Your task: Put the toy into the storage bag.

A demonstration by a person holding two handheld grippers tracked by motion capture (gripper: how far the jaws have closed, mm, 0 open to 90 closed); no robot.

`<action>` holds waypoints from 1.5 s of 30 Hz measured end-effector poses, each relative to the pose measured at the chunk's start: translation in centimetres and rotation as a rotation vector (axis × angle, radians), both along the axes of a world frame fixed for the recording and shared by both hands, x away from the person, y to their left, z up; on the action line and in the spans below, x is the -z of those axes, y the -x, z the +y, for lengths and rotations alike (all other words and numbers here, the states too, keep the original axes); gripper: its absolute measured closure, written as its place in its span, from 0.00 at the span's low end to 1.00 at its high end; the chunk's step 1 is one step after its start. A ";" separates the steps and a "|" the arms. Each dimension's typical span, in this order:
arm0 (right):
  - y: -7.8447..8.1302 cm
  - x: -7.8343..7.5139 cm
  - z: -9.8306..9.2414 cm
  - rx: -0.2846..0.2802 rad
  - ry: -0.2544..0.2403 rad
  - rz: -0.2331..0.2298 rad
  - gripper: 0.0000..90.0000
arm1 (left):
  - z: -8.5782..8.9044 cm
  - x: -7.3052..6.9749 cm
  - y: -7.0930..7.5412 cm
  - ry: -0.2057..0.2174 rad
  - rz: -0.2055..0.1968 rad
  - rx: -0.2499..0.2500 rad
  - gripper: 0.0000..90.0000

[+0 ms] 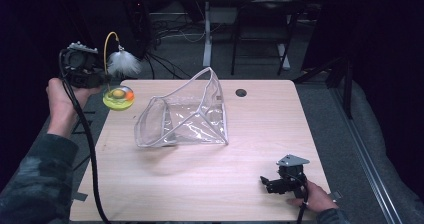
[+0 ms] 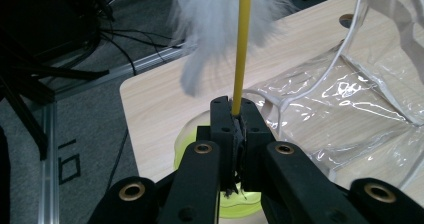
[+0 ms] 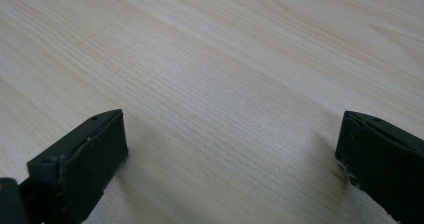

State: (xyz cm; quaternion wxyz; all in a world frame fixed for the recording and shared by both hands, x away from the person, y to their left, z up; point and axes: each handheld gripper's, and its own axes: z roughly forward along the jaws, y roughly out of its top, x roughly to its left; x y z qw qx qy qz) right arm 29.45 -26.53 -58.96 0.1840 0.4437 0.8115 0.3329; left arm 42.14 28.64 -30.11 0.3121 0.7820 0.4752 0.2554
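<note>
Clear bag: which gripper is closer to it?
Left. The left gripper is shut on a yellow wand just off the clear bag's far-left side. The right gripper sits open near the table's near-right corner, farther from it.

This looks like a lab or office workspace kept dim: a pale wood-grain desk with a cable grommet hole stands on grey carpet, with tangled black cables and metal desk legs behind it in the dark.
</note>
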 end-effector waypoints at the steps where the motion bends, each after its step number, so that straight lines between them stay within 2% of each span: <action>1: 0.0 0.0 0.0 0.002 0.000 -0.001 0.00 | -0.1 0.0 0.0 0.002 -0.002 0.005 0.98; 11: 0.0 0.0 0.0 0.000 0.000 -0.001 0.00 | -2.0 0.1 -0.1 -0.006 0.006 0.063 0.98; 18: 0.0 0.0 0.0 0.000 0.001 -0.001 0.00 | -3.9 0.7 -0.2 0.004 0.028 0.120 0.98; 23: 0.0 0.0 0.0 0.000 0.001 -0.001 0.00 | -5.1 1.1 -0.2 -0.006 0.040 0.158 0.98; 41: 0.0 0.0 0.0 0.000 0.000 -0.001 0.00 | -8.4 2.2 -0.5 -0.005 0.060 0.245 0.98; 44: 0.0 0.0 0.0 0.001 0.000 -0.001 0.00 | -9.0 2.8 -0.6 -0.006 0.071 0.260 0.98; 45: 0.0 0.0 0.0 0.000 0.000 -0.001 0.00 | -9.3 3.3 -0.8 -0.008 0.088 0.267 0.98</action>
